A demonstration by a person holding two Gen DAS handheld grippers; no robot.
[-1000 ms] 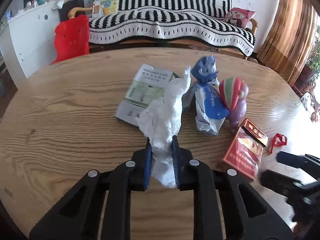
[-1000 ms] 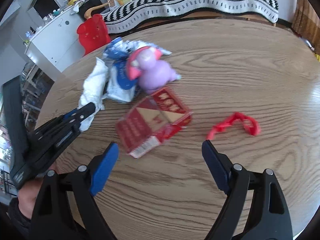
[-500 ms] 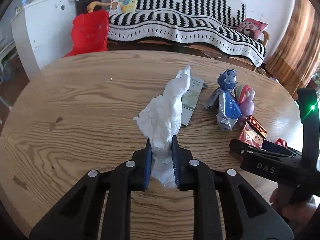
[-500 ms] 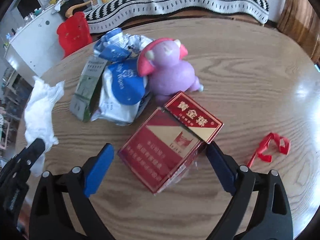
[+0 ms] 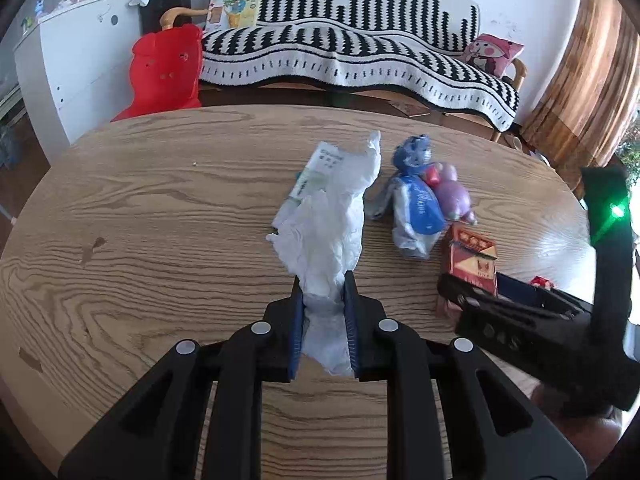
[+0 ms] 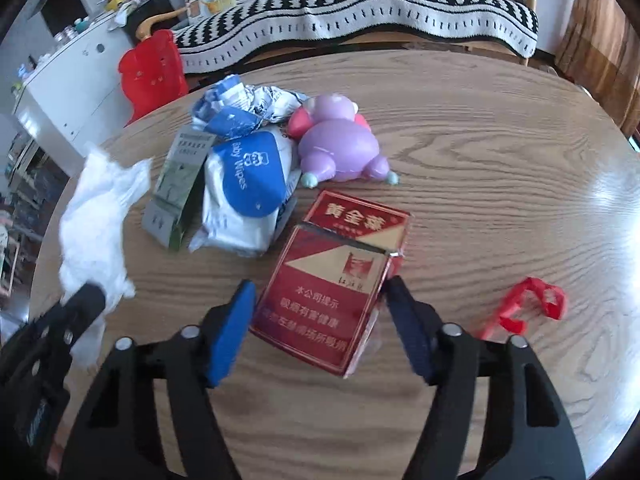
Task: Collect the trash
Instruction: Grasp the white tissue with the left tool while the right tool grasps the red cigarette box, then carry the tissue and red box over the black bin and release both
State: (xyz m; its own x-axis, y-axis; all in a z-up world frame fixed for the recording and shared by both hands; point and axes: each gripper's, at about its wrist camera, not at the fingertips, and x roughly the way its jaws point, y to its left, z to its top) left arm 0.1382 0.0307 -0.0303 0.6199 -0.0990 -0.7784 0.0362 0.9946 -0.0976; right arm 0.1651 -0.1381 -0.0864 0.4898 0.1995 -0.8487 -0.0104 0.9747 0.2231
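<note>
My left gripper (image 5: 323, 292) is shut on a crumpled white tissue (image 5: 332, 224) and holds it above the wooden table (image 5: 160, 208); the tissue also shows in the right wrist view (image 6: 98, 220). My right gripper (image 6: 320, 300) is open with its jaws on either side of a red cigarette pack (image 6: 340, 276) that lies on the table. The pack also shows in the left wrist view (image 5: 472, 256). A red plastic scrap (image 6: 528, 304) lies to the right of the pack.
A blue and white baby wipes pack (image 6: 248, 184), a green and white paper box (image 6: 176, 188), crumpled blue wrapper (image 6: 240, 104) and a purple toy (image 6: 340, 144) lie beyond the cigarette pack. A striped sofa (image 5: 360, 56) and a red chair (image 5: 164, 68) stand behind the table.
My right gripper has moved forward, and its jaws now straddle the cigarette pack and stand closer together. My left gripper has pulled back and up with the tissue.
</note>
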